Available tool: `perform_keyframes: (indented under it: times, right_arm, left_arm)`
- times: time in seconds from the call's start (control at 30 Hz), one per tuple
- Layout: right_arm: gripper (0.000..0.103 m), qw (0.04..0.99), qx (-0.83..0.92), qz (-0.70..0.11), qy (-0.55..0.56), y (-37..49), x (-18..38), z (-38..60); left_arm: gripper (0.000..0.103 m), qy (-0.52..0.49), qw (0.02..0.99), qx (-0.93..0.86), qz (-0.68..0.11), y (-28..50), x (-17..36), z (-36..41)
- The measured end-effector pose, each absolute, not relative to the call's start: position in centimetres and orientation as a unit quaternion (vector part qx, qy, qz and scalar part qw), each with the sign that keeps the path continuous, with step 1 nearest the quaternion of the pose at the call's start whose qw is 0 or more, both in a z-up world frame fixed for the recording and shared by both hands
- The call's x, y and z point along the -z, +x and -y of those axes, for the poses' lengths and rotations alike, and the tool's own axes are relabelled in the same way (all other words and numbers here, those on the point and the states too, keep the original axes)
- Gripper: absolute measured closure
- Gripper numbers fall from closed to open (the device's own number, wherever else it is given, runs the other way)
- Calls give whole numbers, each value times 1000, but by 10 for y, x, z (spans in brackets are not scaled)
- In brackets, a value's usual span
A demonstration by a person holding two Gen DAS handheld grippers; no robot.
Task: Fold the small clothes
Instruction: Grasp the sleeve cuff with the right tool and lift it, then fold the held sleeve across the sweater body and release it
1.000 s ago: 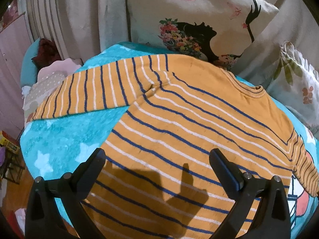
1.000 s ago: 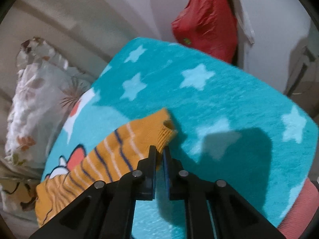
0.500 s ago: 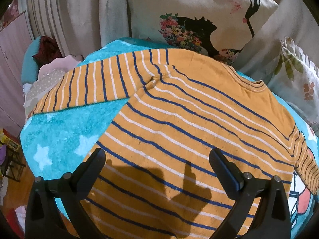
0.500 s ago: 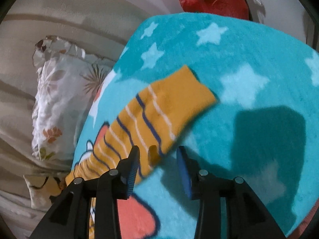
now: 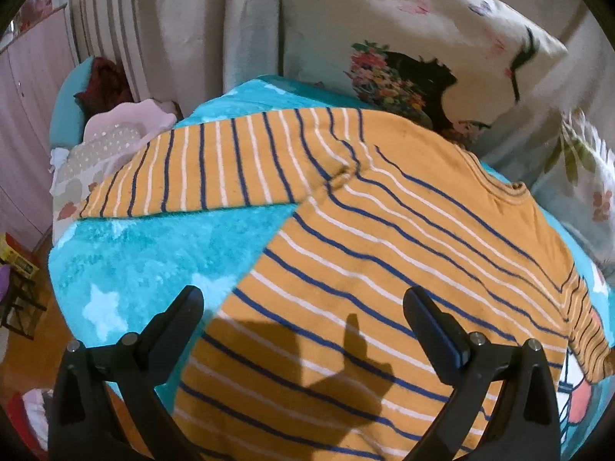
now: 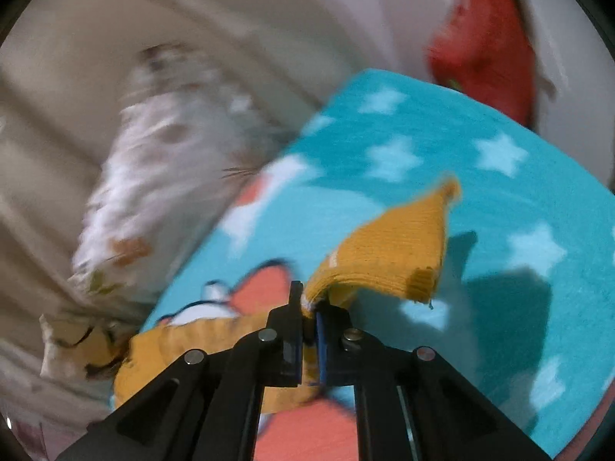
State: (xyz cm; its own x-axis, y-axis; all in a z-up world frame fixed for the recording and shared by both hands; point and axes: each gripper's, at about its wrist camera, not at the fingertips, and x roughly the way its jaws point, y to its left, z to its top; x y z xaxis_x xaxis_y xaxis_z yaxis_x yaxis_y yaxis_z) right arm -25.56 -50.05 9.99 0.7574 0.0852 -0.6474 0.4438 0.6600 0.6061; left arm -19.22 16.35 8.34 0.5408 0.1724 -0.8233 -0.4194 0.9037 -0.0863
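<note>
Right gripper (image 6: 309, 309), open half a second ago, now clenched on orange striped knit sleeve cuff (image 6: 388, 257), lifted off turquoise star blanket (image 6: 499, 199); sleeve fold begins. Left gripper (image 5: 303, 307) open.

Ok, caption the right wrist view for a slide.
Right gripper shut on the striped sweater's sleeve cuff, raised off the star blanket.

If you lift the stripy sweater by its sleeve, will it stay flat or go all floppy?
Probably floppy: the sleeve already bends and droops from the right gripper. The sweater looks like soft, light knit, so the rest would likely trail behind.
</note>
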Motion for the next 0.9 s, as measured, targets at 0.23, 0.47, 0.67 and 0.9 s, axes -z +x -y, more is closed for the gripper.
perform_keyframes:
  times: [0.23, 0.47, 0.67, 0.9]
  right_arm:
    - [97, 880, -7, -349, 322, -185, -147, 345]
    - [97, 867, -103, -405, 271, -119, -129, 171]
    - [97, 847, -145, -458, 227, -95, -97, 71]
    - [97, 838, -169, -496, 155, -88, -74, -7]
  left_arm:
    - [0, -139, 874, -145, -443, -185, -88, -212]
    - [0, -130, 880, -126, -439, -183, -92, -259]
    - [0, -133, 879, -130, -440, -184, -86, -297]
    - [0, -147, 871, -137, -448, -188, -74, -330]
